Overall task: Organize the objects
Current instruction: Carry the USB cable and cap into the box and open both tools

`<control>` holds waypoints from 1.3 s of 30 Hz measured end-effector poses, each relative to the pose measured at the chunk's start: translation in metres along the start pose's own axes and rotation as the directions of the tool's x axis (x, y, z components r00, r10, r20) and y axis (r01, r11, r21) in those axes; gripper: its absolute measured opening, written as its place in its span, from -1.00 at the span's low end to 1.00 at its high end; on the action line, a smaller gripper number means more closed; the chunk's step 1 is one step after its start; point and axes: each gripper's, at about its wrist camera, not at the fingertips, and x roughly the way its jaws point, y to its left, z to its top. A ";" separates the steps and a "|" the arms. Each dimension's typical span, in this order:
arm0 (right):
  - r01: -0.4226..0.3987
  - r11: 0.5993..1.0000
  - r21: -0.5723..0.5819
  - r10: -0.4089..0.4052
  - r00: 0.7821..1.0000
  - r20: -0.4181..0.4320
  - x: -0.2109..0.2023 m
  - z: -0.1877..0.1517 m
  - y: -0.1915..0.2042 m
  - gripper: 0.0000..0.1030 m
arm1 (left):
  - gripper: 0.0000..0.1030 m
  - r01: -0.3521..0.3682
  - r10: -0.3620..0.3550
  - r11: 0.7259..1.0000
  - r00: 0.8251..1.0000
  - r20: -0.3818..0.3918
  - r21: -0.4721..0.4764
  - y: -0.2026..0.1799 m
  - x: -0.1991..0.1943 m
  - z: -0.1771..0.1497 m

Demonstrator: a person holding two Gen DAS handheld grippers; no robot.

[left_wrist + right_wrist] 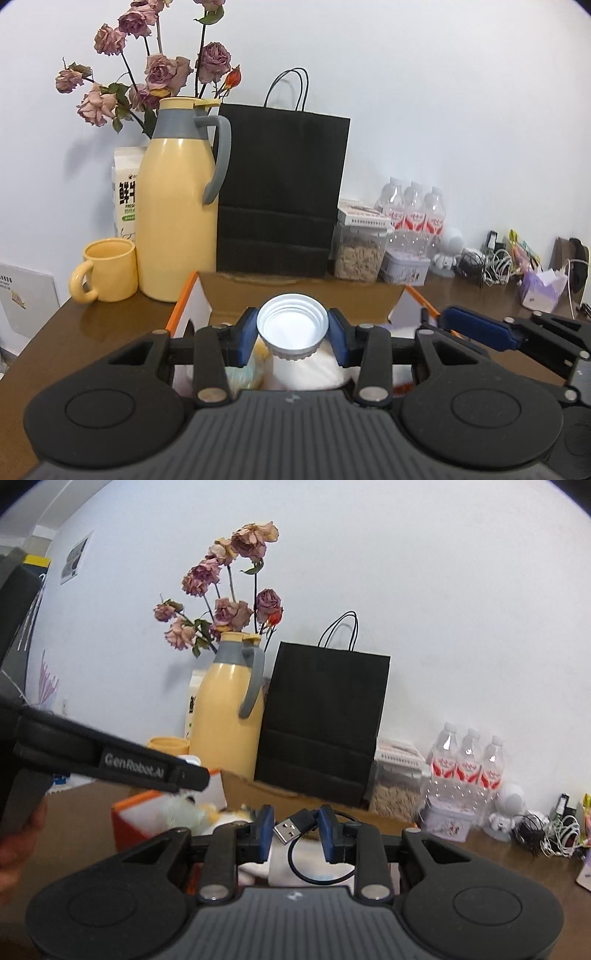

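My left gripper (293, 332) is shut on a white screw cap (291, 321), whose threaded open side faces the camera. It hangs above an open cardboard box (295, 291) with orange edges and soft things inside. My right gripper (295, 830) is shut on a black USB cable (290, 829); the silver plug sticks out between the blue pads (330, 834) and a loop of cable hangs below. It is also above the box (133, 812). Each gripper shows in the other's view: the right gripper (480, 326) at the right edge, the left gripper (155, 771) at the left.
On the brown table (110, 325) behind the box stand a yellow thermos jug (177, 206), a yellow mug (107, 271), a milk carton, dried roses and a black paper bag (280, 192). To the right are water bottles (413, 210), a cereal container, a tin, a white figurine and tangled cables.
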 end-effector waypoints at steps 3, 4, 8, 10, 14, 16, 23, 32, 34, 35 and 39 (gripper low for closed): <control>0.003 1.000 0.012 -0.003 1.000 0.003 0.020 0.010 -0.003 -0.52 | -0.21 -0.008 0.008 1.000 1.000 0.006 -0.011 0.002 0.014 0.007; 0.003 1.000 0.017 -0.003 1.000 0.000 0.027 0.012 -0.005 -0.52 | -0.21 -0.011 0.011 1.000 1.000 0.007 -0.016 0.003 0.019 0.009; 0.010 0.999 0.039 -0.009 1.000 -0.022 0.055 0.016 -0.013 -0.52 | -0.21 -0.017 0.017 0.998 1.000 0.000 -0.062 0.010 0.043 0.014; 0.009 0.998 0.061 -0.007 0.999 -0.037 0.067 0.016 -0.019 -0.52 | -0.21 -0.022 0.021 0.998 1.000 -0.008 -0.066 0.011 0.055 0.015; 0.015 0.995 0.097 -0.009 0.998 -0.068 0.090 0.009 -0.030 -0.52 | -0.20 -0.028 0.026 0.997 0.999 -0.030 -0.065 0.016 0.073 0.014; 0.013 0.994 0.110 -0.003 0.996 -0.093 0.098 0.003 -0.035 -0.52 | -0.20 -0.035 0.032 0.998 0.998 -0.055 -0.061 0.018 0.081 0.011; 0.033 0.989 0.142 -0.012 0.988 -0.151 0.109 -0.007 -0.044 -0.50 | 0.21 -0.058 0.054 0.997 0.996 -0.075 -0.052 0.026 0.089 0.007; 0.094 0.977 0.192 -0.061 0.984 -0.168 0.108 -0.008 -0.055 0.91 | 1.00 -0.096 0.093 0.994 0.994 -0.051 -0.053 0.029 0.084 0.011; 0.090 0.975 0.205 -0.055 0.983 -0.173 0.108 -0.008 -0.057 1.00 | 1.00 -0.096 0.093 0.994 0.994 -0.053 -0.051 0.030 0.083 0.011; 0.092 0.974 0.207 -0.056 0.983 -0.174 0.109 -0.008 -0.058 1.00 | 1.00 -0.096 0.094 0.994 0.994 -0.054 -0.047 0.029 0.083 0.012; 0.091 0.974 0.208 -0.054 0.983 -0.178 0.108 -0.008 -0.058 1.00 | 1.00 -0.085 0.082 0.995 0.995 -0.055 -0.050 0.030 0.081 0.012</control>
